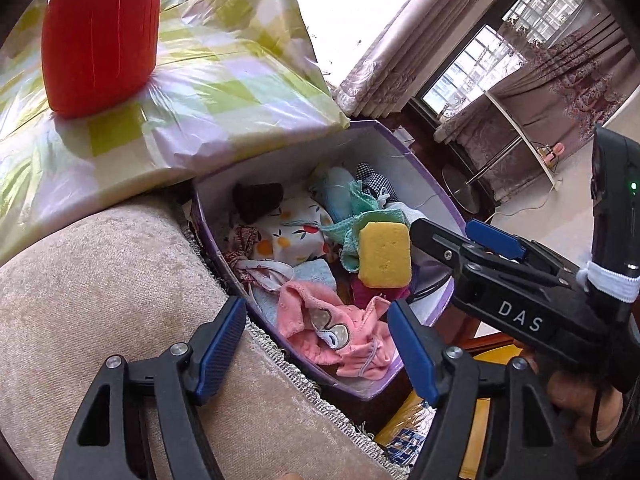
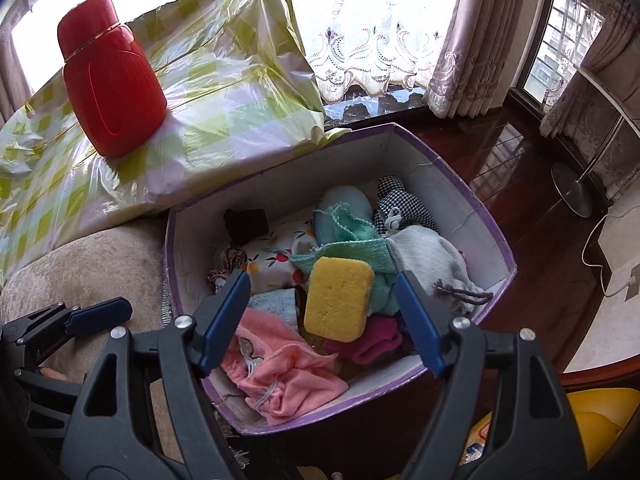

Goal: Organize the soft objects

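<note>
A purple-rimmed box (image 1: pixel 376 136) (image 2: pixel 500 248) holds several soft things. A yellow sponge (image 1: pixel 386 256) (image 2: pixel 338 300) lies on top of a green cloth (image 1: pixel 352 224) (image 2: pixel 352 248), beside a white drawstring bag (image 2: pixel 428 260). A pink cloth (image 1: pixel 340 332) (image 2: pixel 280 376) lies at the near end. My left gripper (image 1: pixel 316 332) is open above the pink cloth, at the box's near rim, and holds nothing. My right gripper (image 2: pixel 324 292) is open over the box; the sponge shows between its blue pads (image 2: pixel 416 320), clear of both. Each gripper shows in the other's view (image 1: pixel 446 229) (image 2: pixel 68 316).
A red flask (image 1: pixel 100 36) (image 2: pixel 112 80) stands on a green-checked plastic-wrapped package (image 1: pixel 220 80) (image 2: pixel 240 92) behind the box. A beige cushion (image 1: pixel 100 300) (image 2: pixel 80 264) borders the box on the left. Dark wooden floor (image 2: pixel 500 152), curtains and a lamp base lie to the right.
</note>
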Demonstrator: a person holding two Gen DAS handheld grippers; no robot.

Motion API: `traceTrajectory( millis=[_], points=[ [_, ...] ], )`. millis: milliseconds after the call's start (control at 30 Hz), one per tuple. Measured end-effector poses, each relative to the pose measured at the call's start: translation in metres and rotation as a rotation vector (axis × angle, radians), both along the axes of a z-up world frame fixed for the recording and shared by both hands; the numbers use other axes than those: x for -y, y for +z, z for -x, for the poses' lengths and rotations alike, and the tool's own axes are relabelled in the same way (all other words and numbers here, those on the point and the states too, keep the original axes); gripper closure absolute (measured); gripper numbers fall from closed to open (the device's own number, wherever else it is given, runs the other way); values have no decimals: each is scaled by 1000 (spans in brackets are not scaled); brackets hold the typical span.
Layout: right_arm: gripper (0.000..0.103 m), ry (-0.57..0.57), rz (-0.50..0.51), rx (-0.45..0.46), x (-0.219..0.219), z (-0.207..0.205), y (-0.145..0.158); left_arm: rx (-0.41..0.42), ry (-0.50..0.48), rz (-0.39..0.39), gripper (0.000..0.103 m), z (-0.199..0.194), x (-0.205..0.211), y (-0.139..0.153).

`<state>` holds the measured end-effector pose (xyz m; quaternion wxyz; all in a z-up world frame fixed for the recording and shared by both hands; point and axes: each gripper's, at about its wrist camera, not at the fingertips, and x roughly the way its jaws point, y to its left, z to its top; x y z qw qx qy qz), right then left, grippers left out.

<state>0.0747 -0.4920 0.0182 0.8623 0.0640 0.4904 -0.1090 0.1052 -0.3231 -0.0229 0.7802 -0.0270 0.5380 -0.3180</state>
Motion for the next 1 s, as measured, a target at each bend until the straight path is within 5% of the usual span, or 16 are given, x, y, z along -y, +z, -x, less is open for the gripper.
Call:
traceTrajectory(
  millis=[1000],
  points=[
    [25,-18,-5,-20,6,1,-5,-45,62,33,23,-9,-1,-4]
  ],
)
